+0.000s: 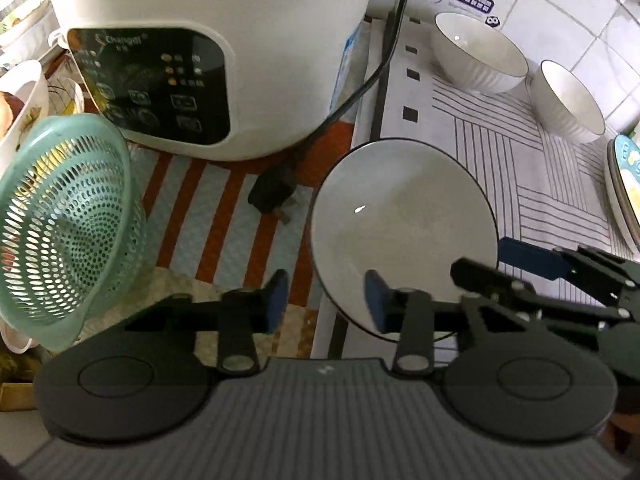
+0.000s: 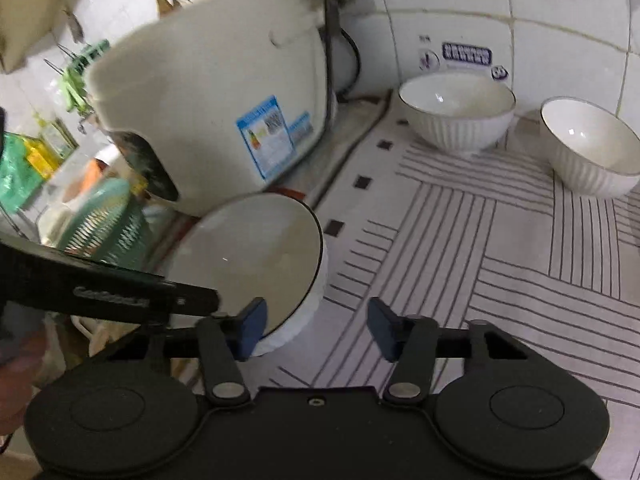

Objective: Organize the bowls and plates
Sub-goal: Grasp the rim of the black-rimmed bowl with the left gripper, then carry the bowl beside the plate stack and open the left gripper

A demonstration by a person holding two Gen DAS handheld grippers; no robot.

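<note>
A white bowl with a dark rim (image 1: 402, 226) (image 2: 248, 256) is tilted up on the striped mat's left edge, beside the rice cooker. My left gripper (image 1: 326, 300) is open; its right finger sits in front of the bowl's near rim and its left finger is outside the bowl. My right gripper (image 2: 316, 326) is open; its left fingertip (image 2: 252, 326) touches the bowl's near rim, and its right one hangs over the mat. The right gripper (image 1: 560, 276) also shows in the left wrist view at the bowl's right side. Two ribbed white bowls (image 2: 456, 110) (image 2: 592, 146) stand upright at the back by the tiled wall.
A white rice cooker (image 1: 224, 52) (image 2: 208, 116) with a black cord (image 1: 384, 60) stands at the back left. A green plastic strainer (image 1: 64, 216) leans at the left. A stack of plates (image 1: 624, 184) sits at the right edge. The striped mat (image 2: 500, 260) covers the counter.
</note>
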